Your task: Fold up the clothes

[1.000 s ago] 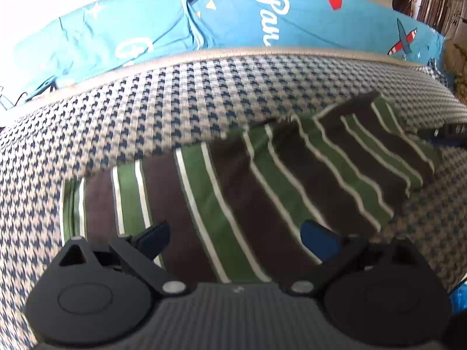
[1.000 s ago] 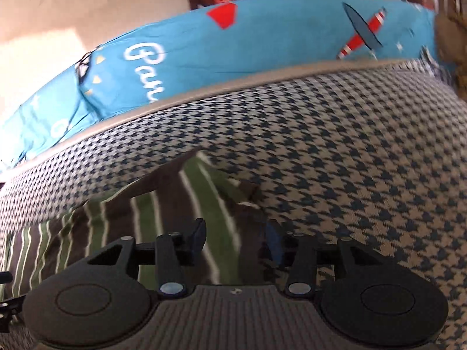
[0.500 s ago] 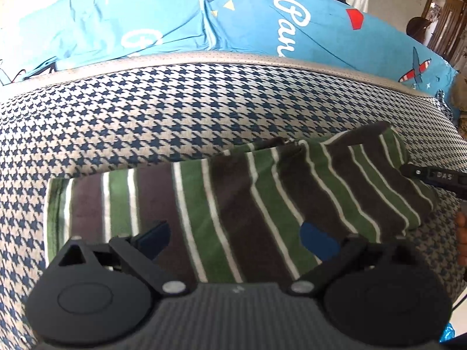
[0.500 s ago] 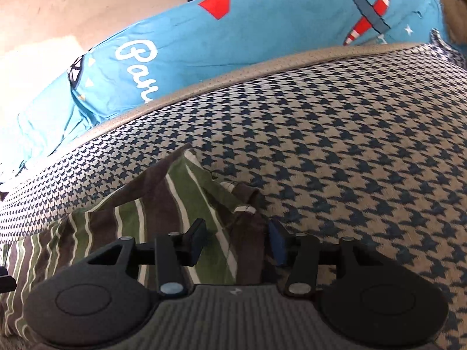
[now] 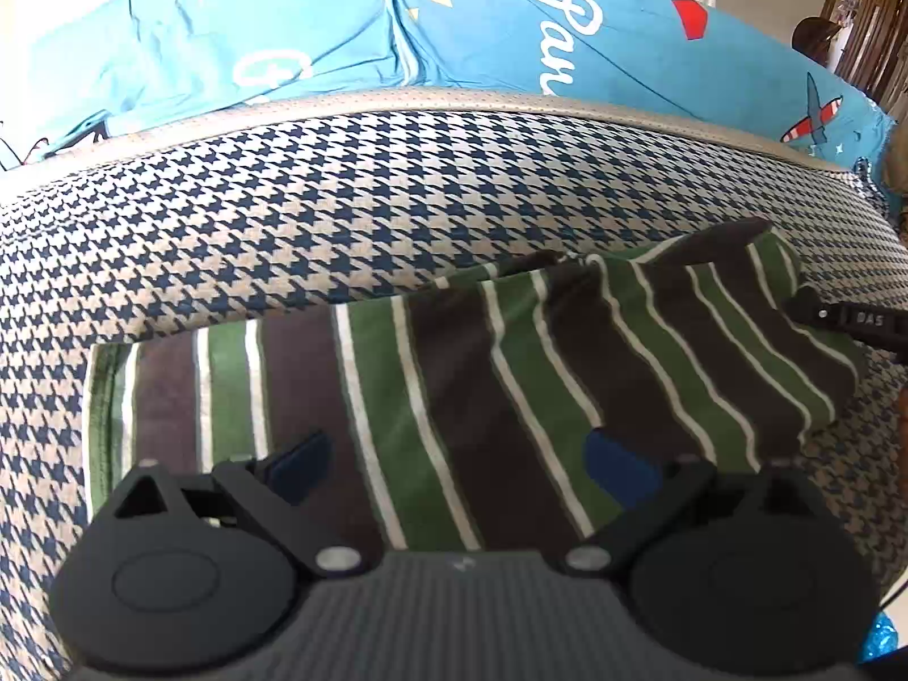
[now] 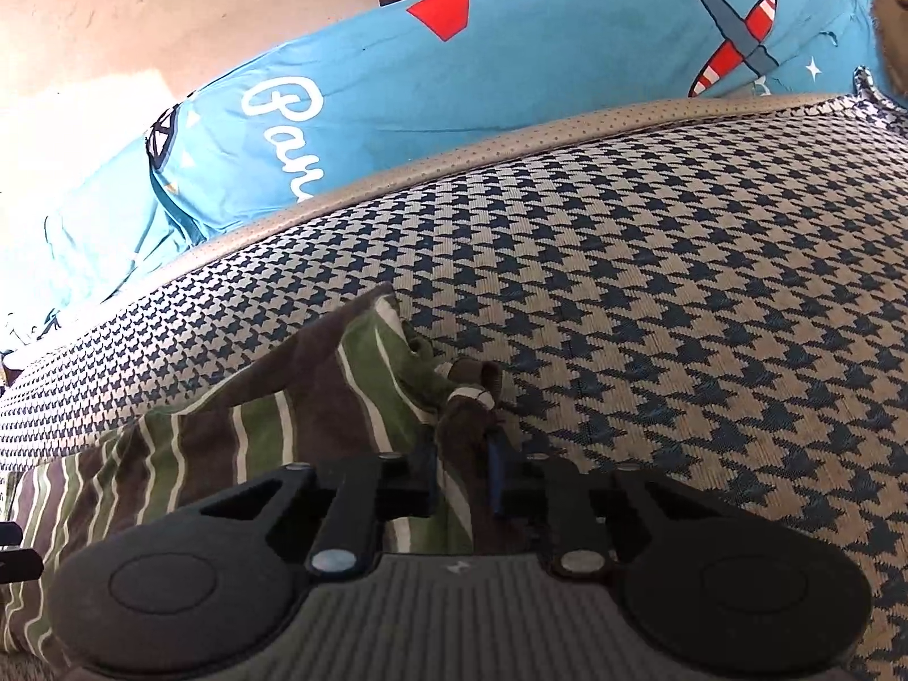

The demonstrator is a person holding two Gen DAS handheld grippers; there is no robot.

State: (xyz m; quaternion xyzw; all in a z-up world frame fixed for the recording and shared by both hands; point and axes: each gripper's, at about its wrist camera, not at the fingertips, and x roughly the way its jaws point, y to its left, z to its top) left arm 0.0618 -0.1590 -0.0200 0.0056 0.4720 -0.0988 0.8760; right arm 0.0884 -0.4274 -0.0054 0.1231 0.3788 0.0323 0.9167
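The jaws of the right gripper (image 6: 462, 474) were seen drawn close together, pinching a bunched end of the striped garment (image 6: 318, 397), which ran away from them to the left across the houndstooth bed cover (image 6: 681, 312). The jaws of the left gripper (image 5: 459, 462) were spread wide and held nothing; the striped garment lay directly beneath and ahead of them, flat at its left end and rumpled toward its right. Its long axis ran left to right, across both grippers' line of sight, so that each gripper was placed near one end: the left over the flat end, the right at the raised, gathered one. Whether a fold was being started or an already folded piece was being set down could not be settled from how the cloth lay. Only the left wrist view showed the whole length of the garment and the dark tip of the right gripper at its far right edge. Only the right wrist view showed the pinch itself. Beyond the cover, blue printed bedding (image 5: 511, 28) was seen.
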